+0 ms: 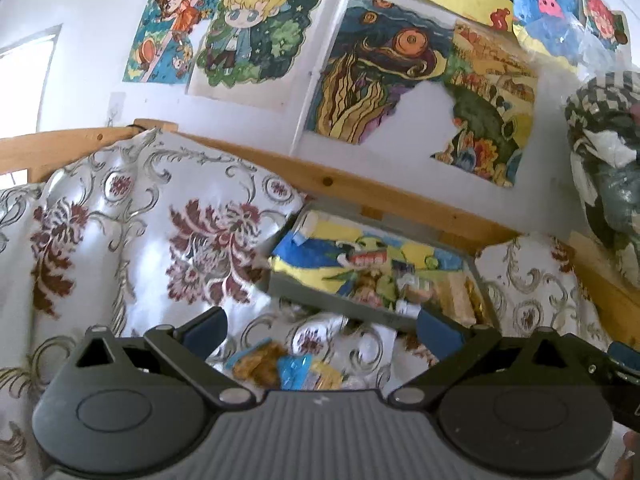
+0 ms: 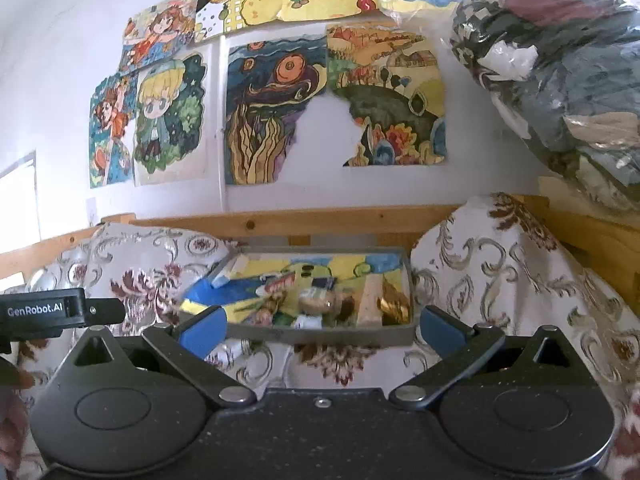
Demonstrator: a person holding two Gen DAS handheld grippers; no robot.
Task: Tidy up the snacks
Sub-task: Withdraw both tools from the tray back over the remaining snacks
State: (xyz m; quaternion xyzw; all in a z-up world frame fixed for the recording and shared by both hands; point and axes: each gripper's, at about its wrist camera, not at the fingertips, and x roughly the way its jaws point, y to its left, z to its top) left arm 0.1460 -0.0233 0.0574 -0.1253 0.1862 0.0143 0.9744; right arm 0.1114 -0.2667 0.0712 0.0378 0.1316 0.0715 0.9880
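The surface is a flowered cloth [image 1: 120, 240], white with dark red blooms, which covers a seat with a pale wooden rail [image 1: 360, 192] behind it. Nearest to the left gripper [image 1: 320, 330], low between its blue pads and just in front of them, some loose snacks [image 1: 288, 368] lie on the cloth: a brownish packet and a blue one, touching each other. They look blurred, so their long axis cannot be told with certainty; the group seems to stretch from left to right. The jaws of this gripper stand wide apart and hold nothing.

The right gripper [image 2: 320, 332] is also spread wide and empty. In its view no loose snack shows on the cloth before it, so the left hand is judged the nearer one for the next pick.

Farther on, ahead of both grippers, a grey tray [image 2: 332, 336] rests on the cloth, with its long side across the view. It already holds several packets. Behind the rail, coloured drawings [image 2: 272, 116] hang on the wall.
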